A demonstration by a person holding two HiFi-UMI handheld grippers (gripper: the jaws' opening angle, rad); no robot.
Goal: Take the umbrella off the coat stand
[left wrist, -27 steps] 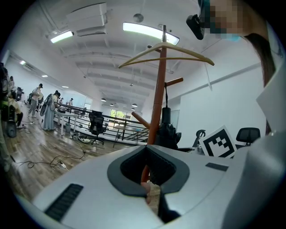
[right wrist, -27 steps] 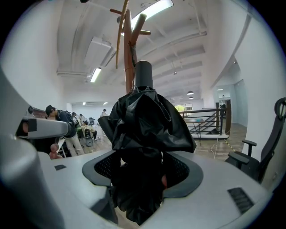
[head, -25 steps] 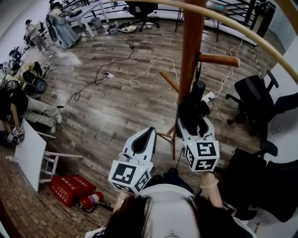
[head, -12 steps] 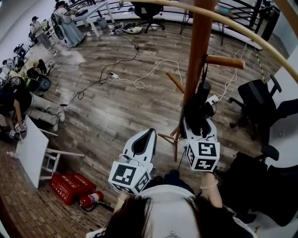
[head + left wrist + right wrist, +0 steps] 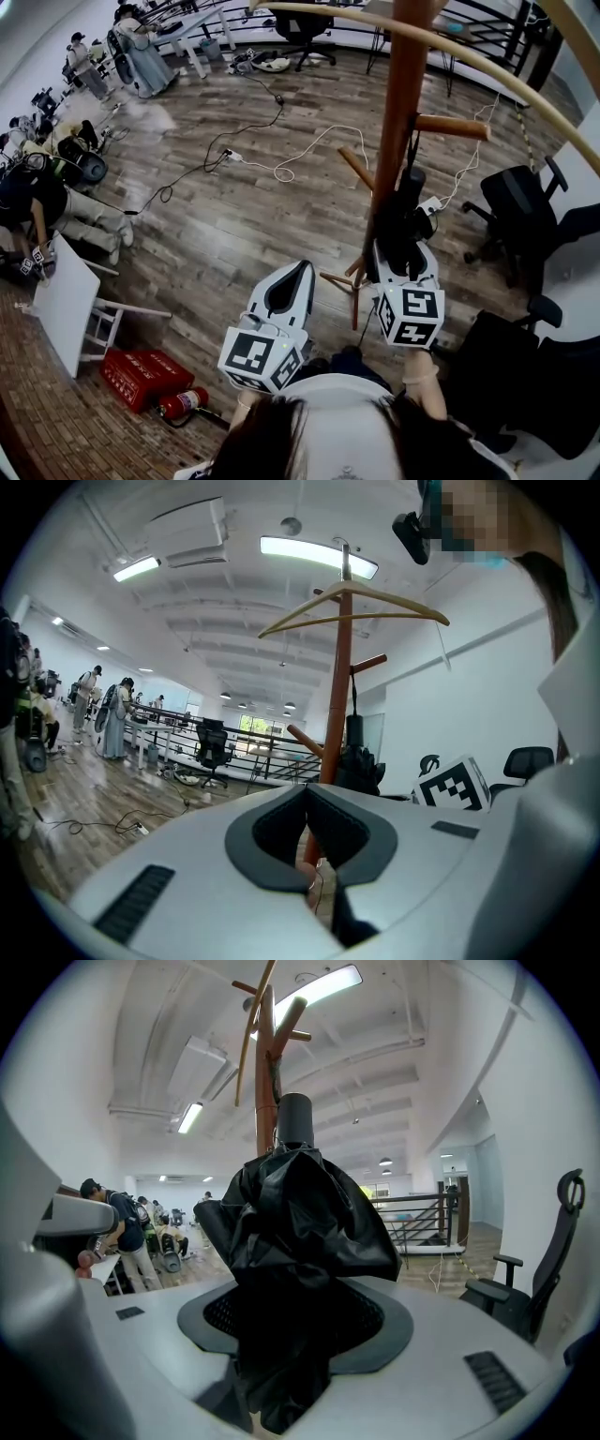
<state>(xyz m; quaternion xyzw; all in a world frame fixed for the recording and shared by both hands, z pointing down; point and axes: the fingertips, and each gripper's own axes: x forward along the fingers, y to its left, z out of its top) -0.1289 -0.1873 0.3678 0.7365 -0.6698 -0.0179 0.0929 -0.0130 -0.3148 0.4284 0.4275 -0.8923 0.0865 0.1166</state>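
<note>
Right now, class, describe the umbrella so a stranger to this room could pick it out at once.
Find the tall brown wooden coat stand. From one peg, by a strap, hangs the umbrella, its fabric between the closing jaws of the right gripper. It is the only black, crumpled bundle there; the pegs are bare wood and the hanger on top is pale.
</note>
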